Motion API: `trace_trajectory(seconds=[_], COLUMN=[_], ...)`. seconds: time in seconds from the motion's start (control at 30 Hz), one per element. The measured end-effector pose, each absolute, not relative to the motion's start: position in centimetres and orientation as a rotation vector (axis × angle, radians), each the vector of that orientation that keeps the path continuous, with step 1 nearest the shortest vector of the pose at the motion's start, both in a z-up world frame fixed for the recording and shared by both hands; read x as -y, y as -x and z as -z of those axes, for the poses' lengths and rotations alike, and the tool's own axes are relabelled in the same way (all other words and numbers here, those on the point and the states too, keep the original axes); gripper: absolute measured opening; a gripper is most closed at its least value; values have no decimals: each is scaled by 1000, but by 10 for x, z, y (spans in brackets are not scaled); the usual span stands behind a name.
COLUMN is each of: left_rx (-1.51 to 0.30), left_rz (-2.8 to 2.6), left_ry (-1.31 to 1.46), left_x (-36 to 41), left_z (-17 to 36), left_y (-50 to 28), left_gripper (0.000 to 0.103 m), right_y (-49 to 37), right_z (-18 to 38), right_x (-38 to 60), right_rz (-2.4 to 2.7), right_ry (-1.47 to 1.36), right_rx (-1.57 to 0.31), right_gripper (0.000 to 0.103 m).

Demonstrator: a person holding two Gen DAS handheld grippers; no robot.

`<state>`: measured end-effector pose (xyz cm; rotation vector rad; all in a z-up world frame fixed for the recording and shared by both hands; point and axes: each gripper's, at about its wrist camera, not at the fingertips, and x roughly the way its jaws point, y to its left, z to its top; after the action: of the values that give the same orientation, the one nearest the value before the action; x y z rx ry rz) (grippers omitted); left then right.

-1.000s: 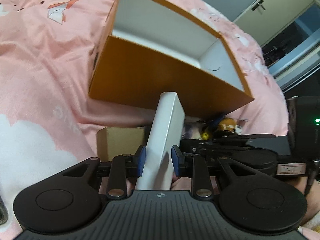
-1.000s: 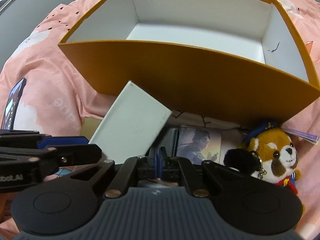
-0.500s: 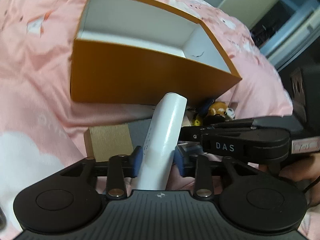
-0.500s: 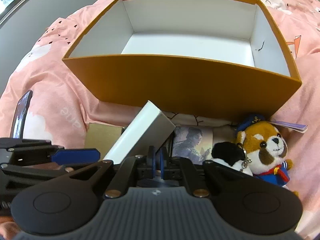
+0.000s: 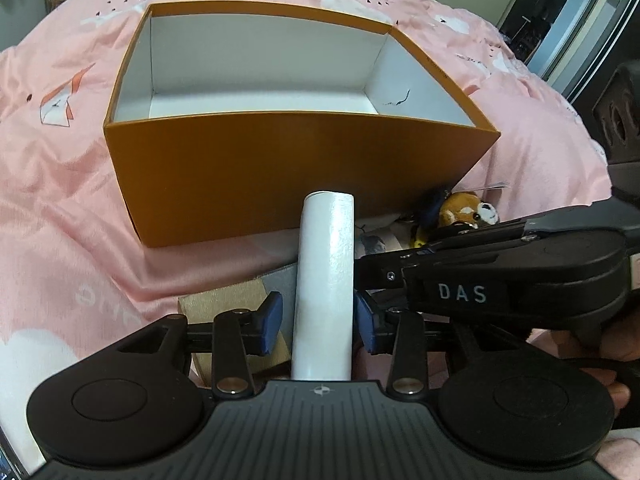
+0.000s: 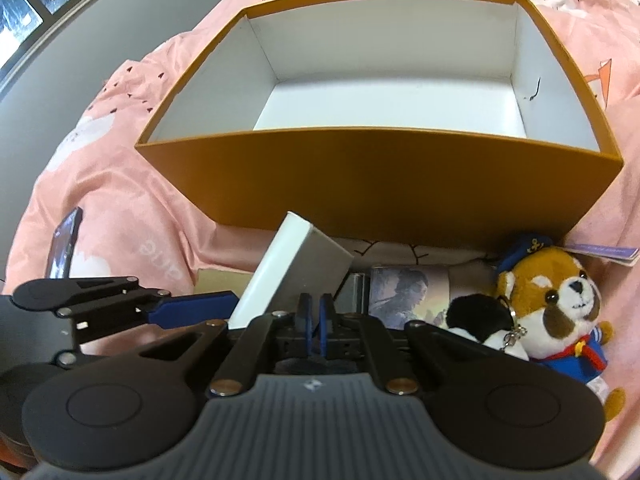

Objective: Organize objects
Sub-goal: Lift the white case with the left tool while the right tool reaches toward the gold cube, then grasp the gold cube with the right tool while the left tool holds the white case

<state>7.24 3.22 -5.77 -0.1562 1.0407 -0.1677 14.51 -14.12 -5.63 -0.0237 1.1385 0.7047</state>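
1. Resting on a pink bedspread [image 5: 60, 208], the orange box [image 5: 288, 172] stands open-topped, its white interior bare; its near wall faces both cameras, and open quilt lies to its left and beyond its far rim.
2. Between the near wall and the grippers a narrow strip of bed holds a brown cardboard piece [image 5: 228, 300], a picture card [image 6: 404, 292] and a red-panda plush [image 6: 560, 304], the plush just beside the box's near right corner.
3. The left gripper [image 5: 318, 324] straddles a white box [image 5: 326, 280] that points toward the orange wall; its right blue pad touches the white box, while a thin gap shows at the left pad, so the jaws stand loosely about it rather than clamped.
4. The right gripper [image 6: 316, 322] has its blue fingertips nearly together, a slim gap between them and nothing visibly held; the white box's gray face lies just behind and to their left.
5. The white box's lower end is hidden behind the left gripper body; whether it rests on the bed cannot be told.
6. The card is partly covered by the white box and the right gripper; a dark phone-like slab [image 6: 64, 244] at the left edge is cut off.
7. A hand [image 5: 596, 344] grips the right tool's handle at the left view's right margin.
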Motion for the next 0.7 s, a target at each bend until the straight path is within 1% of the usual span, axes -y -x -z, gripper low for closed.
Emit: trace_trajectory(seconds=[0.1,0.13,0.17,0.33,0.47,0.5,0.53,0.6,0.63,0.7], left_rx=[-1052,-1056,-1068,-1054,-1009,-997,-992,-972,-959,-942], left_rz=[163,174,179,152,121,116,111,83,72,60], left_ry=[152,152,145,220,273,275,271,253,263,296], left_x=[-32,-32,-31,-48,-69,-73,-74,-79,-84,-91], left_z=[61,62,63,58,38,32,27,17,13,7], left_y=[-74,-74,-74,-59,-41,-37,-35,-30,-27,-26], left_gripper=[43,33,32,31,31,31,31,31,31,31], right_y=[-146,-146,-146,-142,-138,-136,-133,-126,-123,-115], right_z=[57,56,56,50,39,36,33,28,28,28], right_x=[141,141,142,140,131,127,122,109,102,88], right_rz=[-709,-711,-713,-737,-810,-836,-869,-942,-975,-1044], right_ry=[18,16,15,40,133,170,211,316,371,487], right_rx=[-1142,-1142,-1141,-1126,-1086,-1073,-1060,-1028,-1013,-977], right_gripper=[5,6,6,7,8,10,14,24,31,32])
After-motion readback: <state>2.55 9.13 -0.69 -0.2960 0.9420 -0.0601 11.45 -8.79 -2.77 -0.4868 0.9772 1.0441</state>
